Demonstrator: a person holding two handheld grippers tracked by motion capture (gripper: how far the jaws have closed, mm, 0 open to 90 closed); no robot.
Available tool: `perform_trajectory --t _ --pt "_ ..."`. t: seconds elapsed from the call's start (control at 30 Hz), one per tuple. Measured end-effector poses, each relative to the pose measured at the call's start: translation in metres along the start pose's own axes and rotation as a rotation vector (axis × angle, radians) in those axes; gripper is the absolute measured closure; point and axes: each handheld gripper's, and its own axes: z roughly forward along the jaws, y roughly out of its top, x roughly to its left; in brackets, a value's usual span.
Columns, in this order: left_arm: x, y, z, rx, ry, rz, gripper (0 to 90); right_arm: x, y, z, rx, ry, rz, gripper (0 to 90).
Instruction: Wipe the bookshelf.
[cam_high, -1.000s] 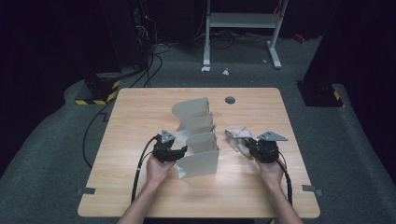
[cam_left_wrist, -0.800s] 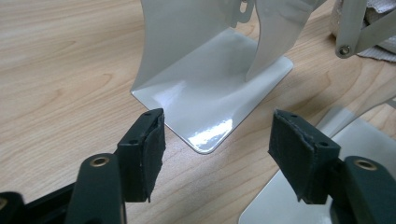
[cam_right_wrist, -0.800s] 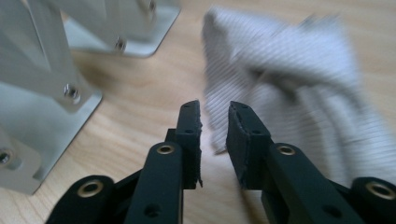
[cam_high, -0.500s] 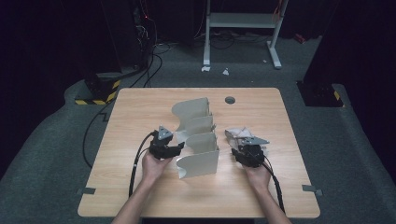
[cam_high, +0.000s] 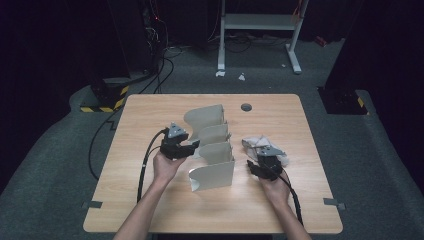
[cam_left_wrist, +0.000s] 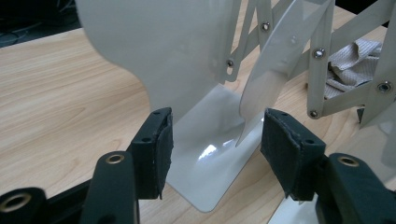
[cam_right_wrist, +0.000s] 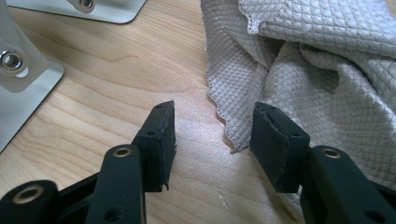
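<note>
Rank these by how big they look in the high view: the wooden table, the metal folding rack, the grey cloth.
1. wooden table
2. metal folding rack
3. grey cloth, partly hidden behind the right gripper

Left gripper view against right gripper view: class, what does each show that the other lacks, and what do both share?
The left gripper view alone shows the expanding file rack upright, its riveted lattice arms spread, with open black jaws at its base plate. The right gripper view alone shows the grey cloth close up, its quilted weave and scalloped edge between open jaws. Both show the wooden table, the cloth, and metal of the rack.
</note>
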Motion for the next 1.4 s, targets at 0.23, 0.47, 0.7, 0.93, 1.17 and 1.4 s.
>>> perform_trajectory --t 0.23,0.47,0.7,0.93,1.17,1.4 --pt "0.002 0.009 0.008 0.016 -0.047 0.019 48.2 0.0 0.0 0.0 0.0 0.001 0.0 49.9" --pt "-0.004 0.018 0.015 0.016 -0.081 0.047 52.6 0.0 0.0 0.0 0.0 0.001 -0.001 49.9" --pt "-0.007 0.029 0.017 -0.006 -0.102 0.069 55.9 0.0 0.0 0.0 0.0 0.001 -0.003 49.8" --pt "-0.011 0.035 0.016 -0.014 -0.105 0.107 62.0 0.0 0.0 0.0 0.0 0.002 -0.003 49.5" --pt "-0.009 0.034 0.018 -0.014 -0.108 0.109 67.9 0.0 0.0 0.0 0.0 0.003 -0.005 49.2" --pt "-0.008 0.034 0.018 -0.008 -0.121 0.122 70.6 0.0 0.0 0.0 0.0 0.003 -0.005 49.3"
